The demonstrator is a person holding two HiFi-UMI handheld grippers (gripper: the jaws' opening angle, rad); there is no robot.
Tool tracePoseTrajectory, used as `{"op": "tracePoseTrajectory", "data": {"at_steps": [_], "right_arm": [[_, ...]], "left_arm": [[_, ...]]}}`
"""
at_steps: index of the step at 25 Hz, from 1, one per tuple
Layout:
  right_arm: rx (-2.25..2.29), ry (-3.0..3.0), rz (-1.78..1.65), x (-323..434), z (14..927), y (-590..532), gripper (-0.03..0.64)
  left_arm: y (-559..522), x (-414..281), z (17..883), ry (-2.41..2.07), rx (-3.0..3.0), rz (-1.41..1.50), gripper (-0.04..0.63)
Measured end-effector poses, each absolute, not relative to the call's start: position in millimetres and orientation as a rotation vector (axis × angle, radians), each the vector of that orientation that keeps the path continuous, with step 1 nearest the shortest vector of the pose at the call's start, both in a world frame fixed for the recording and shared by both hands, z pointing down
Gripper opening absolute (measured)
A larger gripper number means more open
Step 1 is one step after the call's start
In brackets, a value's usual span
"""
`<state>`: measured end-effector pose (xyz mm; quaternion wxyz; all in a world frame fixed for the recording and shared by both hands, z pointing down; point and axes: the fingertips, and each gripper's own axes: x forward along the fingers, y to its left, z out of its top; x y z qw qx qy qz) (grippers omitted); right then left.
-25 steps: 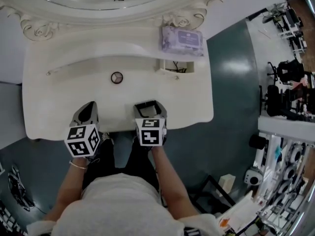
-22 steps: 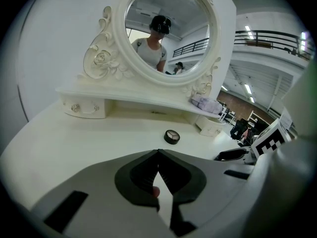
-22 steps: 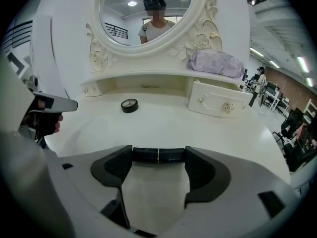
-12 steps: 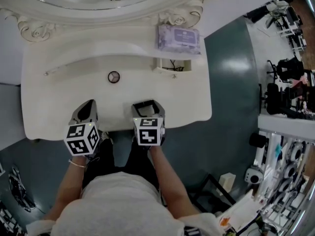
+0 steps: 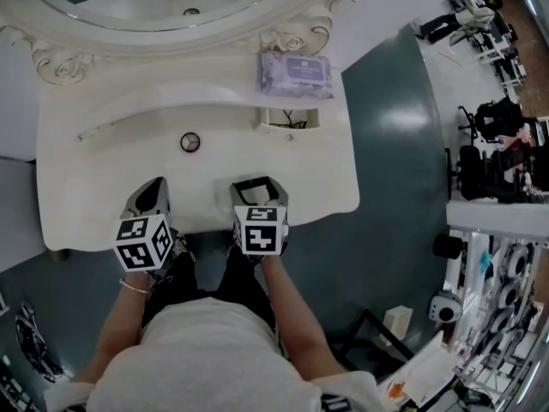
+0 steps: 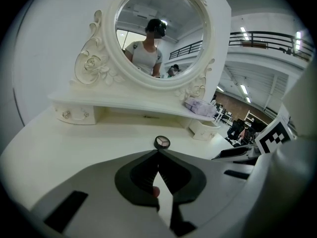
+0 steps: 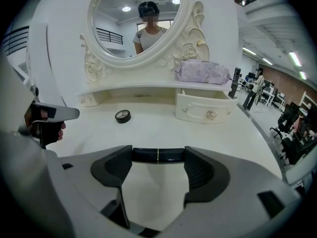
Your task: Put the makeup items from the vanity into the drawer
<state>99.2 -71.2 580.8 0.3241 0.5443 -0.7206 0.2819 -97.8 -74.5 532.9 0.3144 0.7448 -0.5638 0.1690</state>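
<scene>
A round black compact point(image 5: 190, 142) lies on the white vanity top point(image 5: 103, 178), ahead of both grippers; it also shows in the left gripper view point(image 6: 162, 142) and the right gripper view point(image 7: 123, 116). My right gripper point(image 7: 158, 155) is shut on a slim black tube point(image 7: 163, 154) with a thin gold band, held crosswise between its pads above the vanity's front edge point(image 5: 258, 187). My left gripper point(image 6: 158, 155) is shut and holds nothing; it hovers at the front left point(image 5: 153, 197). The small right drawer point(image 5: 290, 118) stands pulled out, with dark items inside.
A purple wipes pack point(image 5: 297, 74) rests on the shelf above the drawer point(image 7: 205, 108). A second small drawer point(image 6: 74, 114) sits closed at the shelf's left end. The oval mirror point(image 6: 158, 31) rises behind. Blue-grey floor and office equipment lie to the right.
Both grippers keep their places at the vanity's front edge. The head view has drifted, so the vanity sits slightly further left in frame. Nothing was taken or let go.
</scene>
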Motion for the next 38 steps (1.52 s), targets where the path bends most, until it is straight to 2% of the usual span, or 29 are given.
{"op": "tracePoseTrajectory", "data": {"at_steps": [24,38], "right_arm": [[1.58,-1.966,0.662,161,512,-121,0.318],[1.633,-1.98,0.648,178,494,-168,0.318]], "left_arm": [[-115,-15,481,-1.455,2.123,0.38,0.003],[-142,30,482,-1.379,2.199,0.434,0.003]]}}
